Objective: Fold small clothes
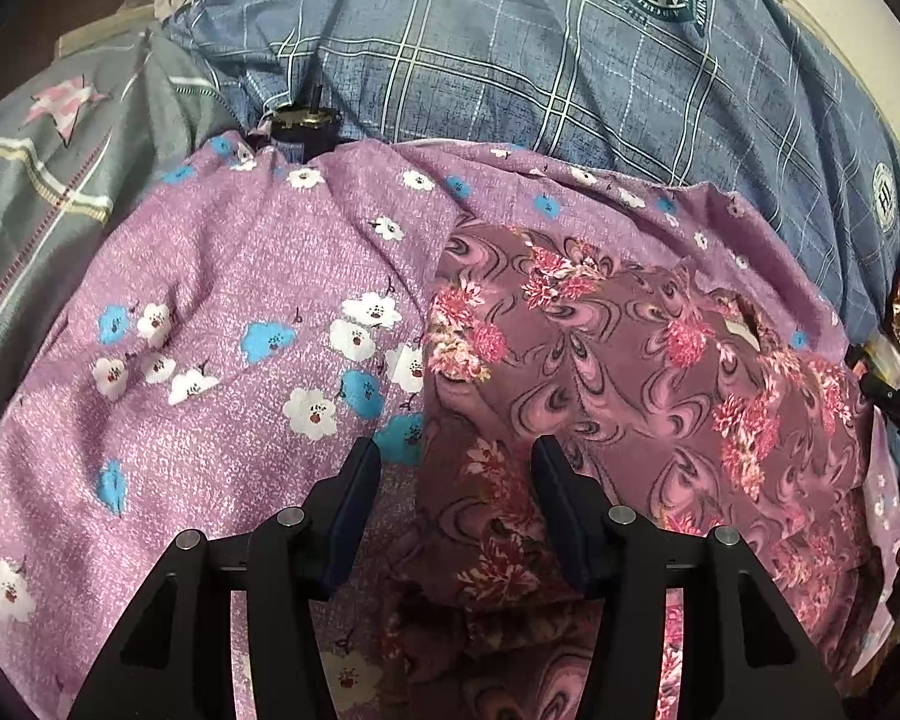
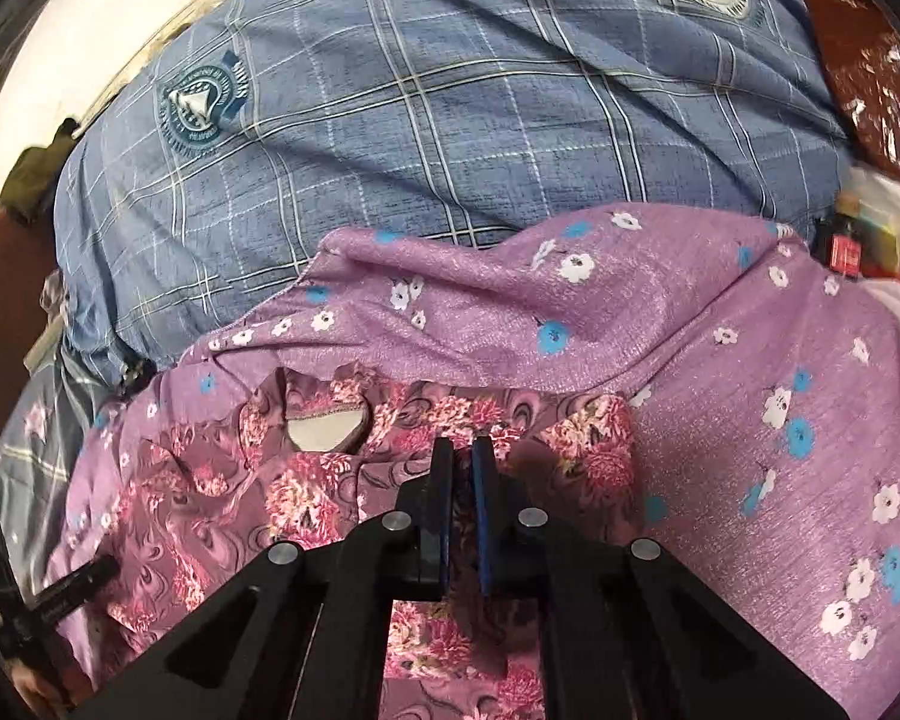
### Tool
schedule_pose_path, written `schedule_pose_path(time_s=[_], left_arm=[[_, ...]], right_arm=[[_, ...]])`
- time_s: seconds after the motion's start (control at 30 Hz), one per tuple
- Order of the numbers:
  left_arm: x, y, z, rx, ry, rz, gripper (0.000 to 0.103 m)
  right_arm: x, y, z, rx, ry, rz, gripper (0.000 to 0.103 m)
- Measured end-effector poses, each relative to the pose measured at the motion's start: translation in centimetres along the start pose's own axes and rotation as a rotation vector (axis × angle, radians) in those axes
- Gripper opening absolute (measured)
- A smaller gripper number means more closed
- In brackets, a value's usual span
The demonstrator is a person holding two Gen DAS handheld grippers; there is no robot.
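Right wrist view shows the right gripper (image 2: 462, 450) pinching the soft, floppy small floral top (image 2: 222, 498), best held by its edges, on the purple cloth (image 2: 750, 420), while the left gripper (image 1: 456, 450) is spread wide.

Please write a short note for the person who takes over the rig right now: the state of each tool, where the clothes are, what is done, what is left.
Left tool: open, over the left edge of the maroon floral garment, gripping nothing.
Right tool: shut on that garment's cloth.
The garment lies partly folded on the lilac flowered cloth, in front of the blue plaid bedding.
Done: it is laid out and a fold seems started.
Left: probably finish the fold and smooth it flat.
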State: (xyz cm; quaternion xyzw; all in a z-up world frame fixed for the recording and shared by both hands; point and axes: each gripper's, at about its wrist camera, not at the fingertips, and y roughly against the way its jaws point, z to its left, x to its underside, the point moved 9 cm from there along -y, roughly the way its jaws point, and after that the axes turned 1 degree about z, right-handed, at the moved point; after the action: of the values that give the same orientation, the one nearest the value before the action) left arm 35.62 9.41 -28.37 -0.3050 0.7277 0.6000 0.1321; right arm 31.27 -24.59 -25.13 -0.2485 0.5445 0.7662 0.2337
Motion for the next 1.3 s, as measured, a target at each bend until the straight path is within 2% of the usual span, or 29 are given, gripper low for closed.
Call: schedule_pose_path(time_s=[0.1,0.17,0.3,0.37,0.47,0.5,0.57,0.63,0.73,0.83,0.9,0.93,1.0,1.07,1.1,1.17,1.23,1.27,1.3], left_arm=[[0.3,-0.1,0.0,0.010,0.015,0.011,0.052],[0.3,0.0,-0.2,0.013,0.006,0.007,0.052],[0.4,0.0,-0.7,-0.005,-0.030,0.001,0.052],[0.5,-0.1,-0.6,-0.009,-0.036,0.006,0.052],[0.4,-0.2,-0.4,-0.009,-0.024,0.013,0.053],[0.3,0.0,-0.3,-0.014,-0.026,0.003,0.053],[0.1,0.4,-0.5,-0.016,-0.034,-0.014,0.052],[-0.1,1.0,-0.9,0.002,-0.042,-0.040,0.051],[0.0,1.3,-1.5,0.002,-0.067,-0.053,0.051],[0.4,0.8,-1.5,-0.021,-0.079,-0.030,0.052],[0.9,-0.2,-1.1,-0.059,-0.084,0.016,0.054],[1.0,-0.5,-0.9,-0.047,-0.061,0.027,0.055],[0.8,-0.2,-0.6,-0.030,-0.033,0.025,0.055],[0.4,0.5,0.0,-0.033,-0.017,-0.001,0.054],[0.3,0.9,0.0,-0.024,-0.013,-0.013,0.054],[0.1,1.5,-0.2,-0.006,-0.020,-0.037,0.054],[0.7,0.7,-0.2,-0.028,-0.040,0.000,0.059],[1.5,0.0,-0.1,-0.039,-0.043,0.046,0.065],[1.8,-0.4,-0.1,-0.041,-0.042,0.059,0.067]], right_arm=[[-0.1,-0.7,-1.4,0.043,-0.034,-0.005,0.005],[-0.2,-0.9,-2.4,0.036,-0.084,-0.004,0.005],[0.9,-2.4,-3.5,0.115,-0.090,0.044,0.005],[1.5,-3.0,-3.8,0.112,-0.094,0.084,0.005],[2.4,-3.3,-4.3,0.092,-0.141,0.130,0.012],[2.3,-2.8,-4.5,0.091,-0.158,0.120,0.020],[1.4,-0.6,-4.9,0.096,-0.182,0.037,0.036],[0.8,1.5,-4.0,0.039,-0.159,-0.045,0.037],[2.6,1.7,-0.7,-0.078,-0.082,0.027,0.033],[5.2,0.4,2.4,-0.070,0.032,0.106,0.026],[6.8,-0.9,3.5,-0.017,0.108,0.168,0.025],[8.2,-1.7,3.6,0.012,0.130,0.231,0.026],[8.9,-1.5,3.9,0.053,0.182,0.221,0.025],[9.2,-0.9,4.2,0.073,0.182,0.247,0.026],[9.3,-0.7,4.2,0.062,0.172,0.244,0.027],[8.9,0.7,4.5,0.014,0.160,0.176,0.027],[8.0,1.4,5.2,-0.004,0.164,0.116,0.029],[8.0,1.4,5.7,-0.030,0.164,0.110,0.030],[8.6,0.8,6.1,-0.064,0.162,0.140,0.031]])
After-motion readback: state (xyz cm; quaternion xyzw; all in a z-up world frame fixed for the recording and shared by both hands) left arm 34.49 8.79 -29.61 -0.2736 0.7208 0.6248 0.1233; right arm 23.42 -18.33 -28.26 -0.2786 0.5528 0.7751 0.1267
